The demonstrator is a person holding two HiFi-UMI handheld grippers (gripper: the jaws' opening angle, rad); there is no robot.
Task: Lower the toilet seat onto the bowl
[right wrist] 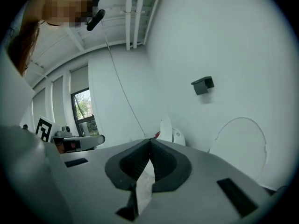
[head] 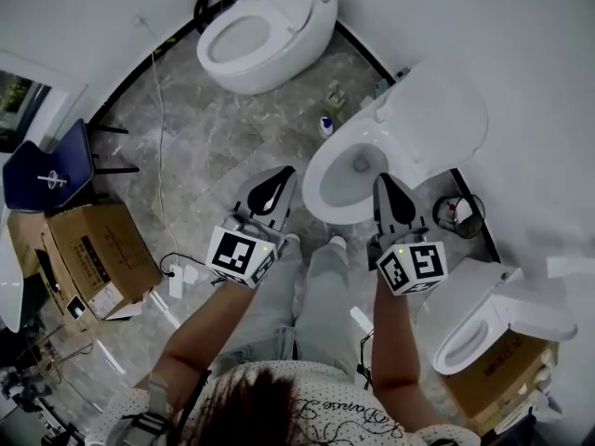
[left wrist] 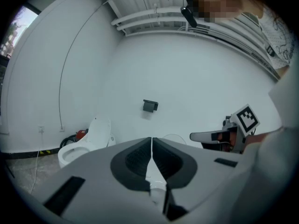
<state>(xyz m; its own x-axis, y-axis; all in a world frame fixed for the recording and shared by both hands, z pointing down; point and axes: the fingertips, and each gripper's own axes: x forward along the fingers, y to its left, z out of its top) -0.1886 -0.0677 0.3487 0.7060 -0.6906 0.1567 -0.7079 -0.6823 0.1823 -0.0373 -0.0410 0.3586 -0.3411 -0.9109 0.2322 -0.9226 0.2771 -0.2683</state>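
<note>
The seat (head: 439,121) is up, leaning back against the wall, clear of the bowl (head: 325,182), which stands on the floor at the foot of that wall. A person faces the bowl with both grippers held out in the air. The left gripper (head: 277,177) is just beside the bowl's left rim and the right gripper (head: 386,184) is at its right rim. The two grippers are apart. Each has its jaws pressed together with nothing between them, and neither touches the seat.

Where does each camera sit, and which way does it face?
Head view: on the head, looking down at the toilet; arms, legs, left tool, right tool.
Left gripper view: on left tool, facing the wall; its shut jaws.
Right gripper view: on right tool, facing the wall; its shut jaws.
Shared: both gripper views show the black bracket.
</note>
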